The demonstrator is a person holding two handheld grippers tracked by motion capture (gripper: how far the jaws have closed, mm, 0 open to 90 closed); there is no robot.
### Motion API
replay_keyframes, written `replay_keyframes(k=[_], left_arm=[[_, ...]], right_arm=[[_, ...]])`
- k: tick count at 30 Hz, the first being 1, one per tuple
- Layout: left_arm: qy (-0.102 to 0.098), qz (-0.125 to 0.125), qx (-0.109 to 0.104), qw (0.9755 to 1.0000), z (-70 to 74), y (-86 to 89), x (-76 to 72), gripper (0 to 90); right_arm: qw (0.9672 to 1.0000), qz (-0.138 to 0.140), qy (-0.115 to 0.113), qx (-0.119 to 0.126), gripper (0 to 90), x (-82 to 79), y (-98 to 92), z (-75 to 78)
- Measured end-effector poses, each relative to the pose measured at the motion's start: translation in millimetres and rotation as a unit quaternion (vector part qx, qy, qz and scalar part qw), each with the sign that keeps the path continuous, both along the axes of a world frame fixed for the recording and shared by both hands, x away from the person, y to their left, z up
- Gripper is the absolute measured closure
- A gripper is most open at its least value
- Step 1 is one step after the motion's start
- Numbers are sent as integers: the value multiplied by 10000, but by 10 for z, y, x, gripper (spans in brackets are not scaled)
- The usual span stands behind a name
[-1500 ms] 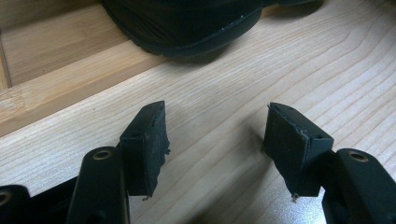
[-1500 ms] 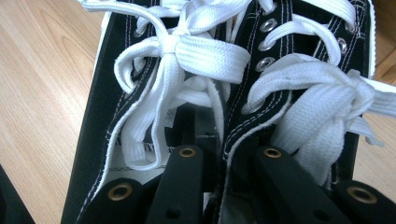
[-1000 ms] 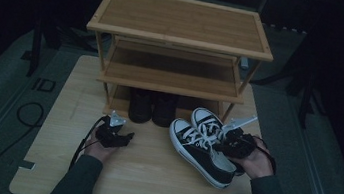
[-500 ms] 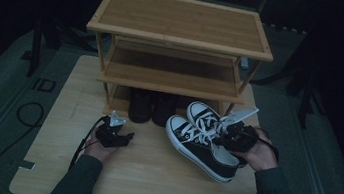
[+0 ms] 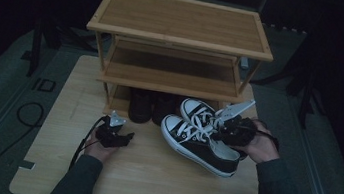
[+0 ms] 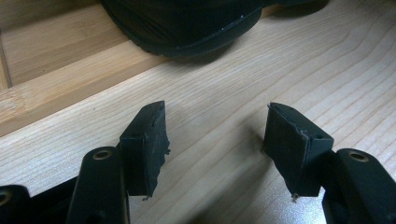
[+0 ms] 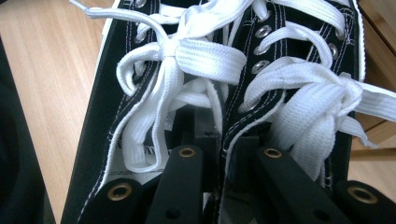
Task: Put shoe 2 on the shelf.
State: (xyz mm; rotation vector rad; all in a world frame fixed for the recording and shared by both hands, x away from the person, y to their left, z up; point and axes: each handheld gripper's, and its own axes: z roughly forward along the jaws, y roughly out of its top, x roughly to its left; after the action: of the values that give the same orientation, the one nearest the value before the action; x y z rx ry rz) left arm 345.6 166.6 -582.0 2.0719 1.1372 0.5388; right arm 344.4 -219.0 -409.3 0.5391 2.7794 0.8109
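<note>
A pair of black canvas sneakers (image 5: 198, 140) with white laces and toe caps hangs just above the wooden table (image 5: 149, 179), toes pointing left. My right gripper (image 5: 227, 129) is shut on them from the heel side. In the right gripper view the right gripper (image 7: 224, 136) has one jaw inside each sneaker (image 7: 140, 84) and pinches their two adjoining inner walls together. My left gripper (image 5: 126, 135) rests on the table to the left, open. In the left gripper view the left gripper (image 6: 217, 140) has only bare wood between its pads.
A three-tier bamboo shoe rack (image 5: 181, 27) stands at the back of the table. A pair of dark shoes (image 5: 151, 107) sits under it on the lowest shelf; one dark toe (image 6: 182, 23) lies just ahead of the left gripper. A cable (image 5: 31, 114) trails off to the left.
My right gripper has lifted the pair of sneakers a little off the table and slightly toward the rack. The left gripper has stayed where it was.
</note>
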Motion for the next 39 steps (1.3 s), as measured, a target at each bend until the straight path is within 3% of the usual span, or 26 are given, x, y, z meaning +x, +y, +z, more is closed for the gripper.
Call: replay_keyframes(k=[6, 21, 32, 39], left_arm=[[1, -1, 4, 10000, 0, 0, 0, 398], [0, -4, 6, 10000, 0, 1, 0, 398], [-1, -4, 8, 10000, 0, 1, 0, 398], [-1, -6, 11, 10000, 0, 1, 0, 398]], right_arm=[[9994, 329, -36, -66, 851, 28, 48, 37], [9964, 822, -128, -140, 851, 82, 176, 148], [9919, 1267, -116, 57, 851, 40, 244, 304], [9897, 1391, -207, 275, 851, 8, 302, 440]])
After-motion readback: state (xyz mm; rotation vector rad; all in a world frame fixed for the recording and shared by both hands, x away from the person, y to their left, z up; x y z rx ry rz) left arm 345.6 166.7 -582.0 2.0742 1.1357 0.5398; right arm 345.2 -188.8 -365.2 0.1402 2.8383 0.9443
